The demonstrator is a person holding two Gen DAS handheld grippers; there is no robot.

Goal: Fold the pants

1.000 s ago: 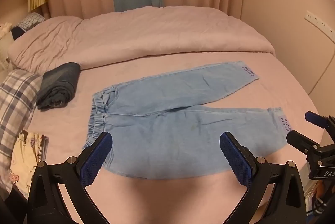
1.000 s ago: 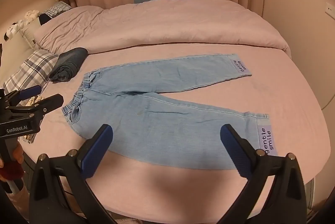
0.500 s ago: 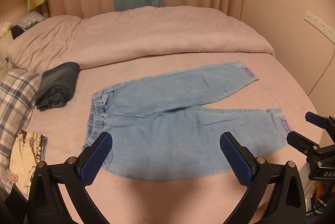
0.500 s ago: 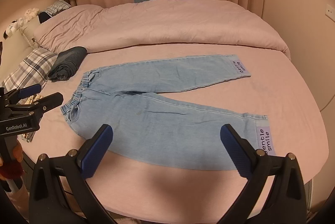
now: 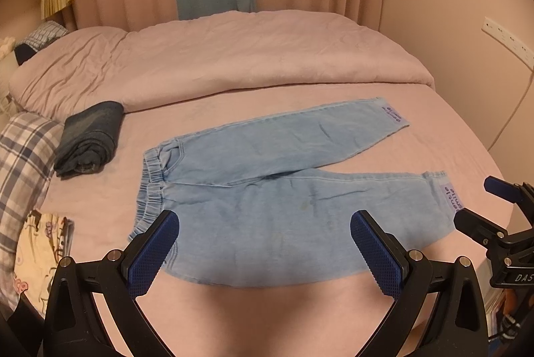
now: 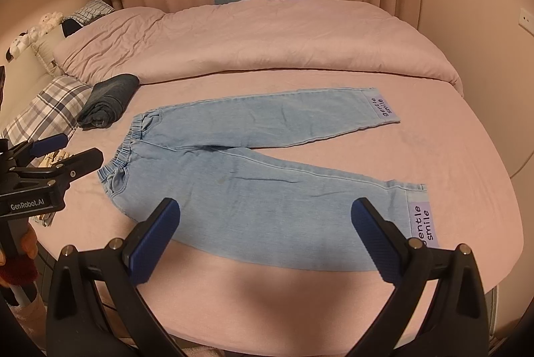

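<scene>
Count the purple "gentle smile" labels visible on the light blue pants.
2: one label at the far leg's cuff, one label at the near leg's cuff, both on the pants. Any on the underside would be hidden.

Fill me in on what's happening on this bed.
A person holds a claw in each hand over light blue pants spread flat on the pink bed, legs apart. The left claw and right claw are both open and hold nothing. No fold is made yet. A dark folded garment lies beside the waistband.
</scene>
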